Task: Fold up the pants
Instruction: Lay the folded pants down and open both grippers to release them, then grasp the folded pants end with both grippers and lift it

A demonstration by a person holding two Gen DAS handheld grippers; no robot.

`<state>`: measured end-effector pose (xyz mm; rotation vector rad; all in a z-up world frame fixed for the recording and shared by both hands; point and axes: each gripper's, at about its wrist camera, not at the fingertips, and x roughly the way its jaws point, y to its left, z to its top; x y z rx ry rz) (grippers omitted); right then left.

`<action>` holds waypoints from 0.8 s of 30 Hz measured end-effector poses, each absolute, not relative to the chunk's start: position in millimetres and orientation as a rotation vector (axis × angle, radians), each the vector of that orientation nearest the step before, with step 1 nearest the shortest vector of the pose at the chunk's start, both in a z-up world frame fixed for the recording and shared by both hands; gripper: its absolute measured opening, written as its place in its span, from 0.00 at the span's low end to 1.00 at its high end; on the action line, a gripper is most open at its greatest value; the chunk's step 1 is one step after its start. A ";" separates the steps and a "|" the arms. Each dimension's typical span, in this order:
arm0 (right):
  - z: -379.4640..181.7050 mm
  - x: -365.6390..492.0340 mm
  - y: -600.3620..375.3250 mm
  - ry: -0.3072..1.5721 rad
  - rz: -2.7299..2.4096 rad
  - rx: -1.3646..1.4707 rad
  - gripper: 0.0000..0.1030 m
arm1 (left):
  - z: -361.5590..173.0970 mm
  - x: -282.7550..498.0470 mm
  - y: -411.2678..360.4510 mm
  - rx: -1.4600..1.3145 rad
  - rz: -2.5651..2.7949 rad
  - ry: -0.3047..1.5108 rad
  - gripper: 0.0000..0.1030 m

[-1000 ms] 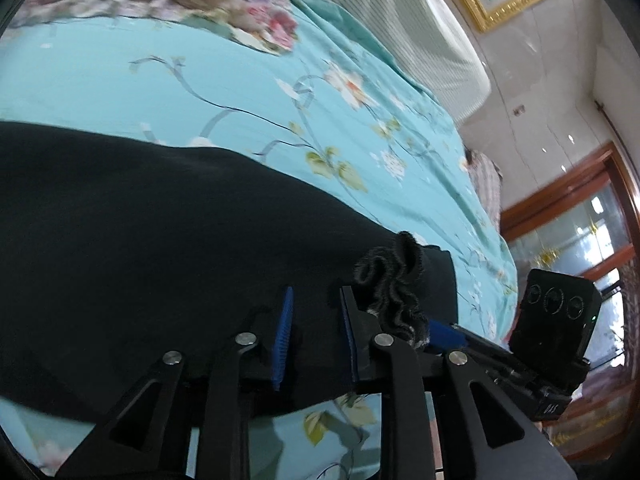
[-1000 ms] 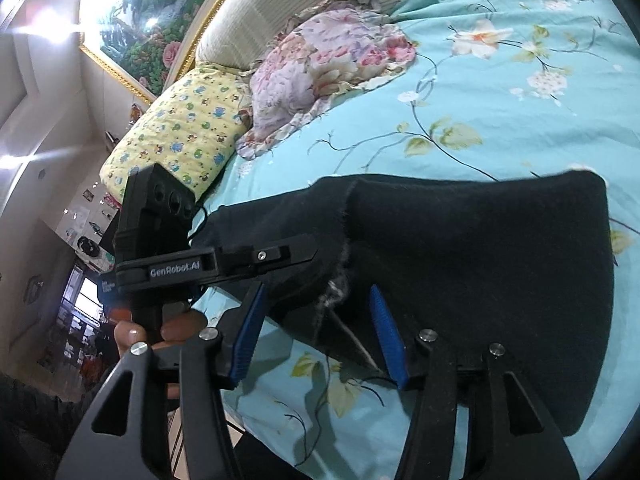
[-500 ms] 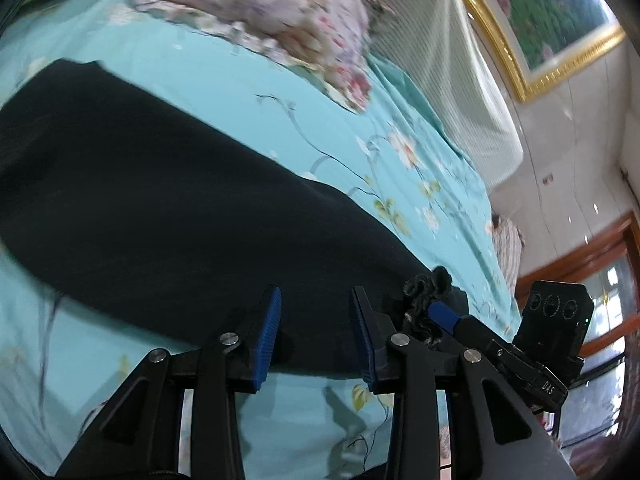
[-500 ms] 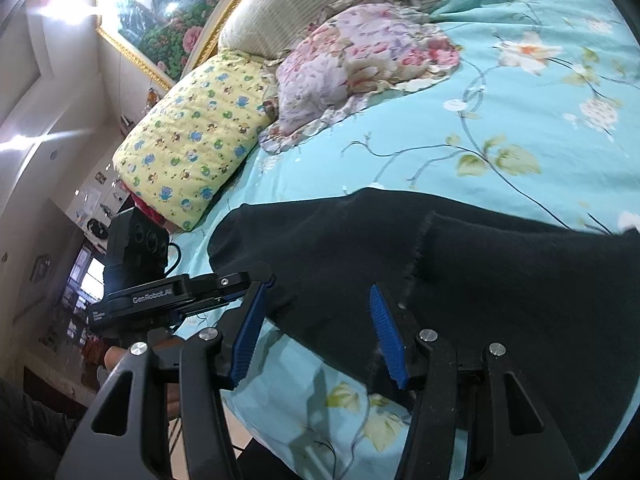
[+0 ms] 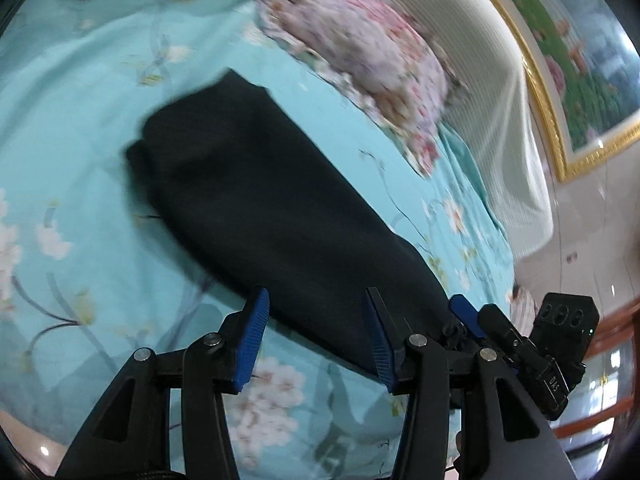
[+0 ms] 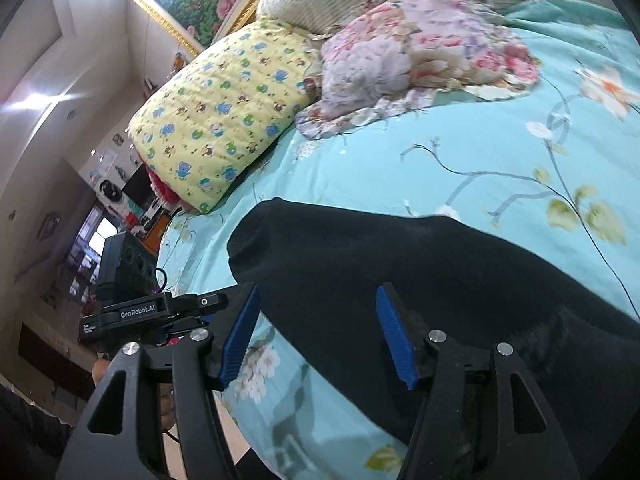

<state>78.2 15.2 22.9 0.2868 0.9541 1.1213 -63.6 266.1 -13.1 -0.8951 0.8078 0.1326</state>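
Note:
The black pants [image 5: 264, 200] lie folded lengthwise as a long band on the turquoise floral bedsheet [image 5: 80, 128]. My left gripper [image 5: 316, 340] is open and empty, raised over the near edge of the pants. The right gripper's body [image 5: 556, 344] shows at the lower right of the left wrist view. In the right wrist view the pants [image 6: 400, 268] run from a rounded end at centre toward the lower right. My right gripper [image 6: 320, 336] is open and empty above the pants' near edge. The left gripper's body [image 6: 132, 296] shows at the left.
A pink floral pillow [image 6: 420, 56] and a yellow patterned pillow [image 6: 216, 120] lie at the head of the bed by a striped headboard [image 5: 500, 112]. The bed's near edge [image 6: 224, 392] is just below the grippers. A gold-framed painting [image 5: 580, 60] hangs above.
Both grippers have pulled back and up from the pants. The left jaws opened wider and let go of the bunched fabric. More of the pants and the pillows has come into view.

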 end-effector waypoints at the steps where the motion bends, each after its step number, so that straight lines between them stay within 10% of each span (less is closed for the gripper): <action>1: 24.7 79.8 19.8 0.952 1.127 0.280 0.60 | -14.2 -67.0 271.1 -0.906 0.150 0.805 0.47; 24: 33.6 127.9 131.5 0.978 1.267 0.054 0.60 | -38.6 -74.8 320.9 -1.018 0.328 0.816 0.62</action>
